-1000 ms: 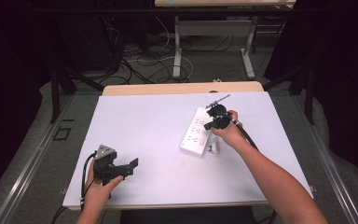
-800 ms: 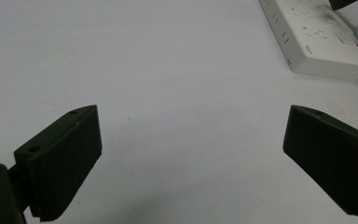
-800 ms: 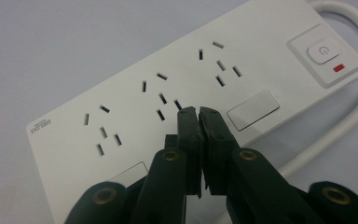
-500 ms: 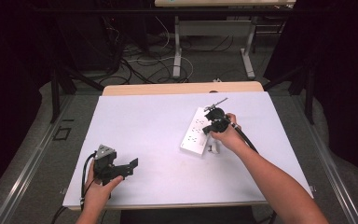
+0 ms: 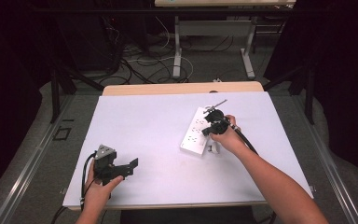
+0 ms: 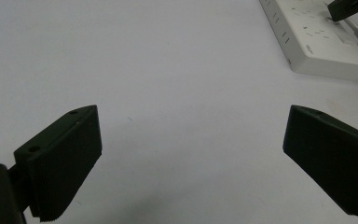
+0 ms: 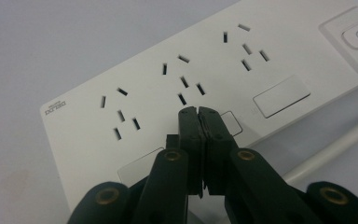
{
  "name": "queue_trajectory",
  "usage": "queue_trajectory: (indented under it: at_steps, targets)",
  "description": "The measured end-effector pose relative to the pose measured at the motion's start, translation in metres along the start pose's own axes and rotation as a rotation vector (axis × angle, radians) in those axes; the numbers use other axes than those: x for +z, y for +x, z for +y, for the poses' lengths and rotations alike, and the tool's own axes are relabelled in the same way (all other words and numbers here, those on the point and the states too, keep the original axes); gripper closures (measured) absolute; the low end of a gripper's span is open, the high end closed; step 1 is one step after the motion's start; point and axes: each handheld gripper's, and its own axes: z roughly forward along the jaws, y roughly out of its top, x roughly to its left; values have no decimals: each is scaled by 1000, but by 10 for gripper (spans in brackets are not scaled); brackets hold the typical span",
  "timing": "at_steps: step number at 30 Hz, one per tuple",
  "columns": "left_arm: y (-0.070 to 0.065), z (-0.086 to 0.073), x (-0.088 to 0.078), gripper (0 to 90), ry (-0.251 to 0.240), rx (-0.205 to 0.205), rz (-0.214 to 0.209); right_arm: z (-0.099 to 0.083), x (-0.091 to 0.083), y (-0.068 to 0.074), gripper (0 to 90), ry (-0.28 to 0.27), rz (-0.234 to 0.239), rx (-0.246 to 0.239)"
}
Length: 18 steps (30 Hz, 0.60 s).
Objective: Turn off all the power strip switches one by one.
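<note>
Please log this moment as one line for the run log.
left gripper: open, idle | right gripper: shut, over white plastic power strip | white table

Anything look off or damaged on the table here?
Nothing damaged or spilled. The white power strip lies diagonally on the table, not squared to its edges. The right hand-held gripper sits shut over its sockets, and the left hand-held gripper is open above bare table.
</note>
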Motion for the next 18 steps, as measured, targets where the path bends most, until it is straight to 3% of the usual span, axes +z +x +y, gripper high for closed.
queue_trajectory:
  at_steps: [4, 6, 7, 8, 9, 12, 13, 15, 16, 18]
  targets:
    - [0, 0, 0, 49, -2, 2, -1, 0, 0, 1, 891, 0, -6, 6]
    - [0, 0, 0, 49, 0, 6, -1, -1, 1, 0, 897, -19, 4, -18]
    - [0, 0, 0, 49, -1, 6, -1, 0, 1, 2, 900, -4, -3, 9]
    - [0, 0, 0, 49, -1, 6, -1, -1, 1, 2, 900, -19, 8, 13]
    - [0, 0, 0, 49, 1, 7, 0, 0, 0, 3, 900, 0, -6, 14]
    - [-1, 1, 0, 49, 0, 8, -1, -1, 2, 3, 900, -12, -1, -13]
    - [-1, 1, -1, 49, 2, 9, -2, -2, 3, 3, 900, 7, -14, -21]
    - [-1, 1, -1, 49, -1, 11, -1, -2, 5, 4, 900, -21, -6, -10]
    - [-1, 1, -1, 49, -2, 10, -1, -1, 2, 5, 900, 26, -16, -13]
    - [-1, 1, -1, 49, -4, 10, -1, -2, 3, 5, 900, -5, -17, -5]
